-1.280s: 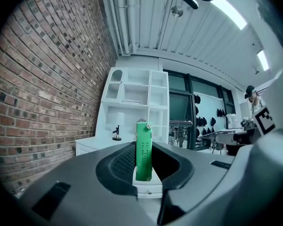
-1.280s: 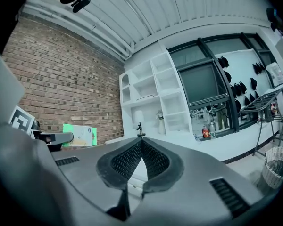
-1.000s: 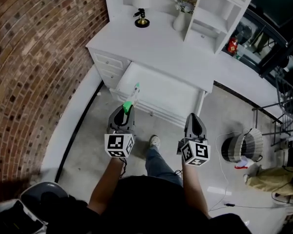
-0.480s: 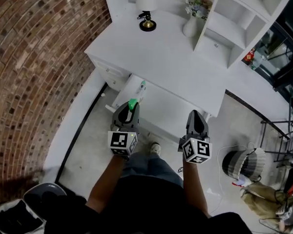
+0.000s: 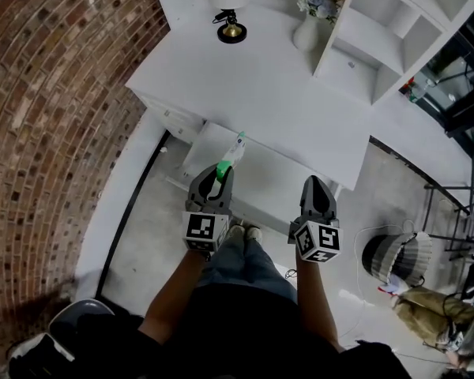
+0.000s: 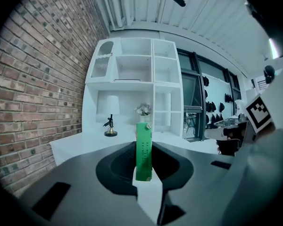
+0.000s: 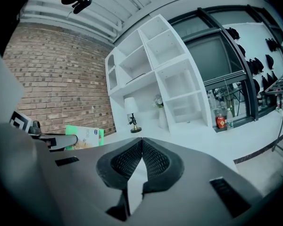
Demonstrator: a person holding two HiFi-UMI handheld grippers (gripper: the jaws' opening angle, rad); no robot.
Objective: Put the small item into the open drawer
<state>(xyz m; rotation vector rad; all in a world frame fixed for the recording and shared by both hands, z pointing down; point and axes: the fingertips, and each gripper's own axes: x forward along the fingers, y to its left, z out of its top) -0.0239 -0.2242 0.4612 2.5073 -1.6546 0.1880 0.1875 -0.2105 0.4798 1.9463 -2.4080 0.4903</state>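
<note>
A small green and white box (image 5: 230,157) sticks out of my left gripper (image 5: 220,174), whose jaws are shut on its lower end. In the head view it hangs above the left part of the open white drawer (image 5: 272,178), which is pulled out from under the white desk (image 5: 253,77). The left gripper view shows the green box (image 6: 143,147) upright between the pads of the left gripper (image 6: 144,175). My right gripper (image 5: 314,183) is level with the left one, near the drawer's right front. In its own view the right gripper (image 7: 142,145) is shut with nothing in it, and the box (image 7: 85,136) shows at far left.
A lamp (image 5: 231,28) and a vase of flowers (image 5: 308,28) stand at the back of the desk, beside a white shelf unit (image 5: 379,30). A brick wall (image 5: 55,133) runs along the left. A round basket (image 5: 395,253) lies on the floor at right. My shoes (image 5: 242,232) are just before the drawer.
Both grippers and I have moved closer to the desk. The box, still held, has come from the drawer's front edge to above the inside of the drawer.
</note>
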